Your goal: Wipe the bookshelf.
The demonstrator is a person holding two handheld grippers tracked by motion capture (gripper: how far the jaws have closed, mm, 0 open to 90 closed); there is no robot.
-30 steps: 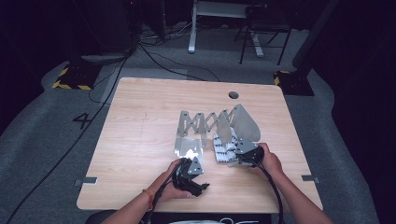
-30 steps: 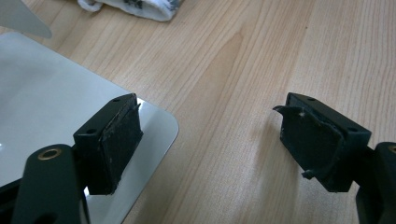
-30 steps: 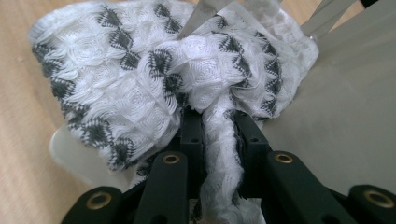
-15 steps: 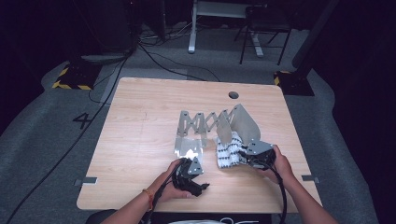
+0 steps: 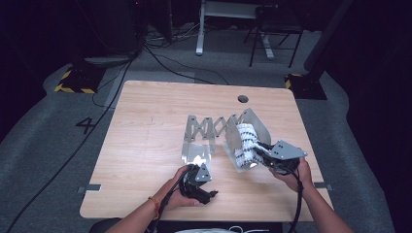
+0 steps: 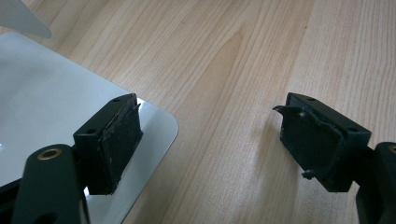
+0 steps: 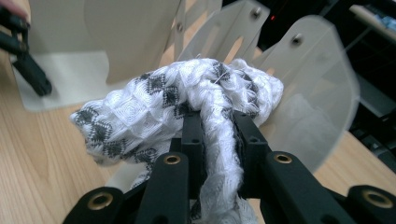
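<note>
**Cloth drawn off toward the right edge of the rack**

On the near left of the counter (image 5: 145, 126) our left claw (image 5: 206, 194) sits low, its jaws spread wide with nothing between them; in the left gripper view one jaw hangs over the rounded corner of the rack's flat metal plate (image 6: 42, 107), the other over bare wood. We judge it is idle, or ready to steady the rack.

Moving right, the folding metal rack (image 5: 214, 128) stands stretched across the middle, its criss-cross bars joining the flat plate to the curved end panel (image 5: 257, 127).

Further right, our right claw (image 5: 265, 155) has shifted outward over the last second, away from the rack and nearer the counter's right edge. It is clamped on the cloth (image 5: 244, 143), which lies bunched against the curved panel, part draped on the counter. We take this to mean the cloth is being pulled or repositioned rather than released.

The cloth (image 7: 177, 102) is white with a grey diamond pattern, thick, quilted-looking, crumpled into a lump, one twisted fold running down between the jaws.
</note>
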